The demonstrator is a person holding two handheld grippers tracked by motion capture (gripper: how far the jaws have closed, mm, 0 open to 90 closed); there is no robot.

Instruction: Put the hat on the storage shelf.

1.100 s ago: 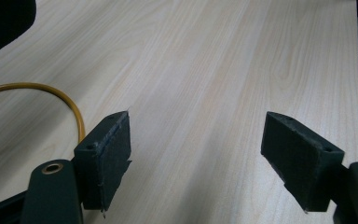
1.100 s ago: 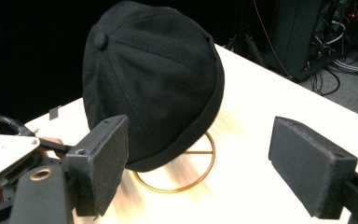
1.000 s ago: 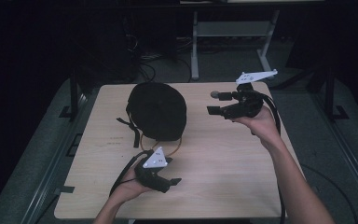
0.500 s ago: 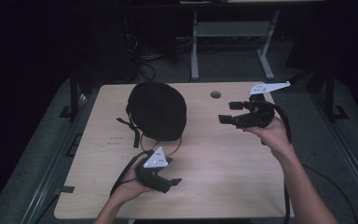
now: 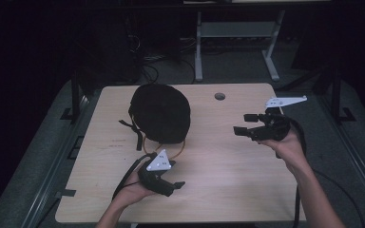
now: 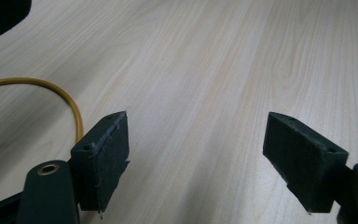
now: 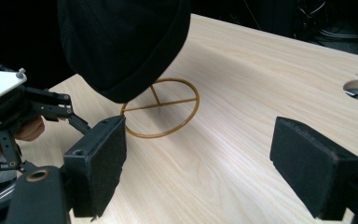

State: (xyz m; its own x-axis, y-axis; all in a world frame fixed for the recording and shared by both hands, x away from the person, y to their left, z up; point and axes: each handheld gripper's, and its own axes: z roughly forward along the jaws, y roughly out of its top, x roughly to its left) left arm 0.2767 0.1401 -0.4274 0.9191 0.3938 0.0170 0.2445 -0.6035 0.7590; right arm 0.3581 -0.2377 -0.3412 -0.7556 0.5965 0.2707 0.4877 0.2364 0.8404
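A black cap [image 5: 160, 113] sits on a thin gold wire stand whose ring base [image 5: 171, 148] rests on the wooden table [image 5: 228, 175]. My left gripper [image 5: 176, 187] is held near the table's front edge, just in front of the ring, with its jaws open and pointing right. In the left gripper view the open gripper [image 6: 198, 154] hovers over bare wood, with the gold ring [image 6: 70, 100] at its left. My right gripper [image 5: 241, 123] is at the right, pointing left toward the cap. In the right gripper view the gripper [image 7: 200, 163] is open and empty, facing the cap [image 7: 121, 42] and ring base [image 7: 161, 114].
A round cable hole [image 5: 220, 96] lies in the table behind the right gripper. A black strap [image 5: 134, 133] hangs from the cap's left side. Dark floor, cables and a white frame [image 5: 237, 33] lie beyond the far edge.
My right gripper has moved to the right and toward the near side, away from the cap. The left gripper has hardly shifted.
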